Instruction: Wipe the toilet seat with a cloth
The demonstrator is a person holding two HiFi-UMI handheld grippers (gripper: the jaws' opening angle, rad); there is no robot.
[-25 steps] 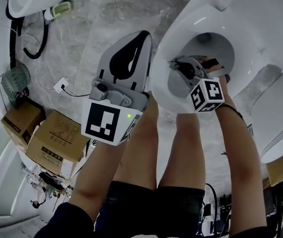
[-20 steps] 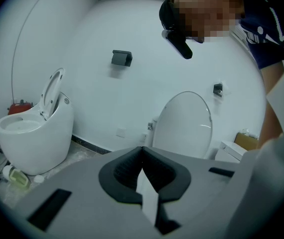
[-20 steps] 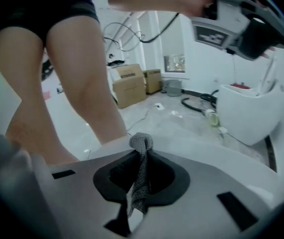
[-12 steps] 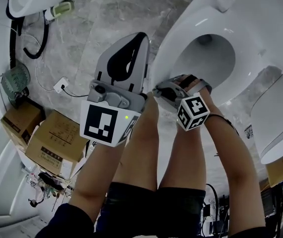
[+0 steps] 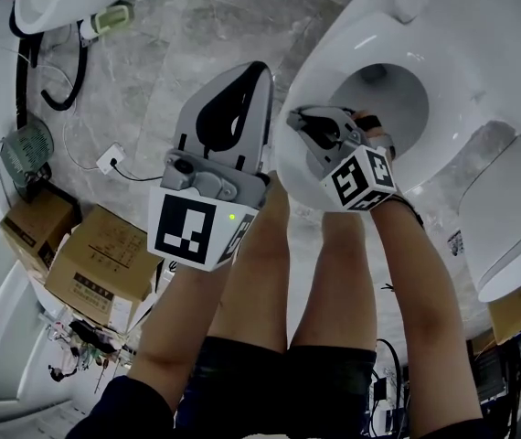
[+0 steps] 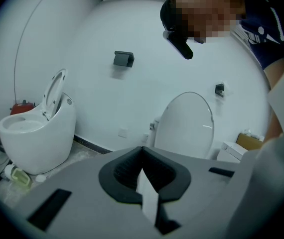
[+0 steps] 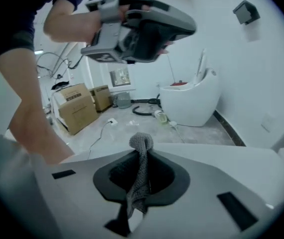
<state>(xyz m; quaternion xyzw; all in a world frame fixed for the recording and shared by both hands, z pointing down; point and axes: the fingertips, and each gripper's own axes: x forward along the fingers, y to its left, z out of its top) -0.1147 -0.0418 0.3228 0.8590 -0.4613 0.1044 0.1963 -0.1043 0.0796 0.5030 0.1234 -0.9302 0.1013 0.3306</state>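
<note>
Left tool (image 5: 254, 76), jaws together; right tool (image 5: 303, 123) beside it, jaws tight on cloth (image 7: 141, 176)

open floor (image 5: 196, 35) left of toilet (image 5: 489, 53); boxes (image 5: 105, 259), hose (image 5: 64, 94) crowd far left.

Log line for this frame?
step: wipe | right gripper: shut on cloth, at toilet seat rim | left gripper: shut, empty, off seat

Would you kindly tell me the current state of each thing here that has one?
left tongs: shut, empty.
right tongs: shut on the cloth.
cloth: pinched, bunched past the tips.
toilet lid: raised upright.
far toilet's lid: raised too.
</note>
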